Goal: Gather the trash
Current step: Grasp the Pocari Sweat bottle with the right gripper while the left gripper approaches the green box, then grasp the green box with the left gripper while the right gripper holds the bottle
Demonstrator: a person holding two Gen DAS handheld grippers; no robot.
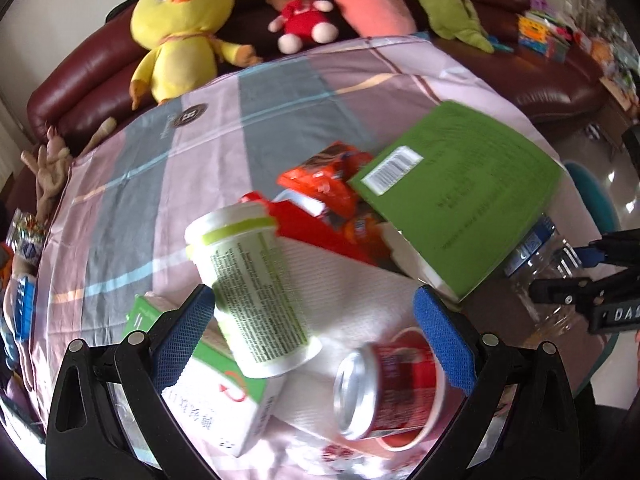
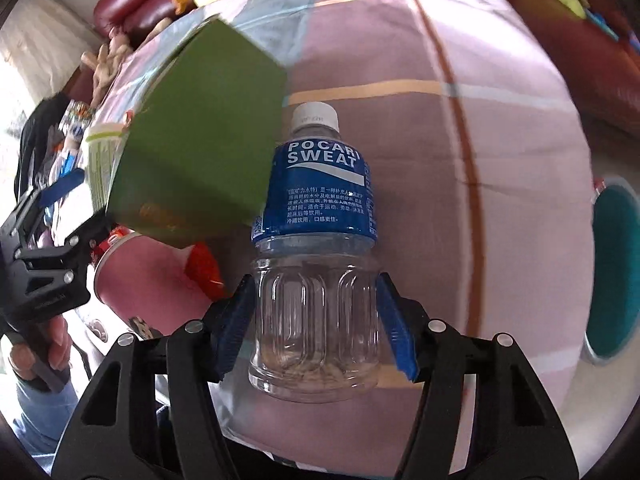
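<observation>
In the right wrist view a clear Pocari Sweat bottle (image 2: 316, 272) with a blue label and white cap lies on the pink and grey tablecloth (image 2: 460, 160). My right gripper (image 2: 316, 320) is closed on its lower body, both blue pads touching its sides. In the left wrist view my left gripper (image 1: 316, 332) hangs open over a heap: a white and green cup (image 1: 256, 284) lying on its side by the left pad, a red can (image 1: 384, 388) by the right pad, white paper towel (image 1: 352, 292) beneath, and orange snack wrappers (image 1: 324, 184).
A green book (image 1: 460, 196) rests tilted on the heap beside the bottle. A green and white carton (image 1: 224, 392) lies under the cup. Plush toys (image 1: 180, 32) line the dark red sofa (image 1: 80, 92) behind the table. A teal stool (image 2: 612, 272) stands at the right.
</observation>
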